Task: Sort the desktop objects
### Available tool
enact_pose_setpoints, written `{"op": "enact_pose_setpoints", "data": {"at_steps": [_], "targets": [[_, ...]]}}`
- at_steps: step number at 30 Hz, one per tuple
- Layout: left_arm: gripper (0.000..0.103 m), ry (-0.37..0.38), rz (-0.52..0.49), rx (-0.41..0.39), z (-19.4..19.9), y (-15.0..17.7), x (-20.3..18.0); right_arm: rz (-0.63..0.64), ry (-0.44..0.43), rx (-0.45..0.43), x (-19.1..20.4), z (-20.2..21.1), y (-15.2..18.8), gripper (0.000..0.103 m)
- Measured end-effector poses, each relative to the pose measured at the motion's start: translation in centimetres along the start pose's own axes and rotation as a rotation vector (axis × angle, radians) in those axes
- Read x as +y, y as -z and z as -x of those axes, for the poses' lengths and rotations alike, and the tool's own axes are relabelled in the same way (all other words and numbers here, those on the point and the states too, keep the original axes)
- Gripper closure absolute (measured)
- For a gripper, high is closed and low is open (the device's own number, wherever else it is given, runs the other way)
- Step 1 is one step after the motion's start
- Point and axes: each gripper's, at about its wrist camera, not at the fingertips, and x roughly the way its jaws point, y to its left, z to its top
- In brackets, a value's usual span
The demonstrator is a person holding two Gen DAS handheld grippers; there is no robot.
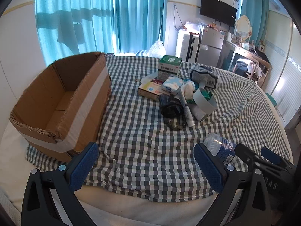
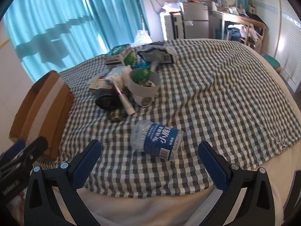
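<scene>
An open cardboard box (image 1: 62,101) stands at the left on the checked cloth (image 1: 143,150); it also shows in the right wrist view (image 2: 43,113). A heap of small objects lies mid-table: a green and white medicine box (image 1: 170,66), a yellow box (image 1: 150,91), a tissue pack (image 1: 172,84), a white tube (image 1: 185,109), a black pouch (image 1: 170,107), a bead bracelet (image 1: 175,125) and a white cup (image 1: 204,103). A clear water bottle with a blue label (image 2: 157,139) lies on its side just ahead of my open right gripper (image 2: 149,162). My left gripper (image 1: 145,163) is open and empty.
The cloth covers a round white table whose edge (image 2: 282,86) curves at the right. Teal curtains (image 1: 97,18) hang behind. A small fridge (image 1: 210,43), a suitcase (image 1: 188,45) and a wooden desk (image 1: 250,56) stand at the back right.
</scene>
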Motion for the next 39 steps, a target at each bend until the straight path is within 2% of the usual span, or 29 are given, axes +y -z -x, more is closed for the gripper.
{"op": "enact_pose_setpoints", "data": {"at_steps": [9, 15, 19, 22, 26, 29, 32, 38, 39], "targets": [[0.0, 0.001, 0.003, 0.076, -4.0, 0.4, -0.4, -0.166, 0.033, 0.122, -2.1, -6.0, -1.0, 0.0], [0.0, -0.027, 0.013, 0.118, -6.7, 0.2, -0.2, -0.15, 0.048, 0.144, -0.7, -8.4, -1.0, 0.0], [0.0, -0.035, 0.029, 0.14, -8.3, 0.0, 0.2, -0.156, 0.094, 0.209, -0.6, -11.2, -0.9, 0.0], [0.0, -0.022, 0.049, 0.146, -9.1, -0.6, 0.3, -0.181, 0.055, 0.214, -1.6, -11.8, -0.8, 0.006], [0.0, 0.052, 0.088, 0.119, -10.3, -2.2, -0.3, -0.171, 0.002, 0.184, -2.6, -11.5, -1.0, 0.007], [0.0, 0.074, 0.041, 0.078, -11.9, -3.8, -1.5, -0.194, -0.029, 0.18, -3.4, -11.1, -1.3, 0.007], [0.0, 0.001, -0.056, 0.042, -13.7, -4.8, -2.5, -0.224, -0.066, 0.167, -4.2, -10.1, -1.6, 0.007], [0.0, -0.023, -0.148, 0.061, -17.5, -5.3, -2.4, -0.146, -0.051, 0.114, -3.3, -8.8, -2.8, 0.007], [0.0, 0.001, -0.154, 0.062, -17.9, -5.4, -2.3, -0.15, -0.057, 0.117, -3.3, -8.9, -2.8, 0.007]]}}
